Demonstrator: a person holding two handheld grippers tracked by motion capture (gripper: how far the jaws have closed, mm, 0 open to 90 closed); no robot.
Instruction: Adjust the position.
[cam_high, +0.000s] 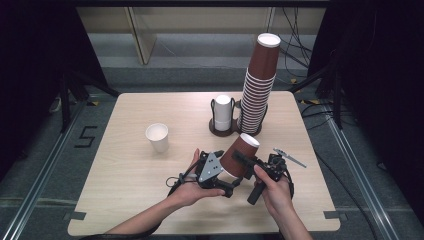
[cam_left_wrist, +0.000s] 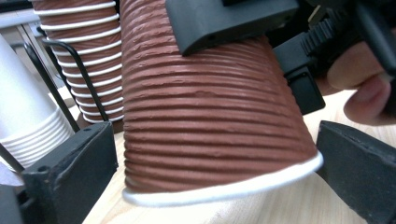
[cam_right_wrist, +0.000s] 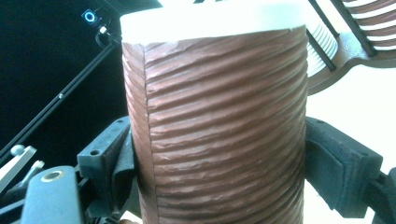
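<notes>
White cup (cam_high: 157, 137) upright on the table (cam_high: 125, 170), left. Left gripper (cam_high: 226, 176): jaws flank the brown cup (cam_high: 241, 155), seemingly not pressing. Brown cup tilted, held above the table's near edge. Right gripper (cam_high: 245, 161) clamped on it.

White cup (cam_high: 157, 137) left of holder (cam_high: 223, 129) and brown stack (cam_high: 257, 87).

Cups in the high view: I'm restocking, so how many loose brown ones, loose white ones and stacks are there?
Loose brown cups: 1
Loose white cups: 1
Brown cup stacks: 1
White cup stacks: 1
Total: 4
</notes>
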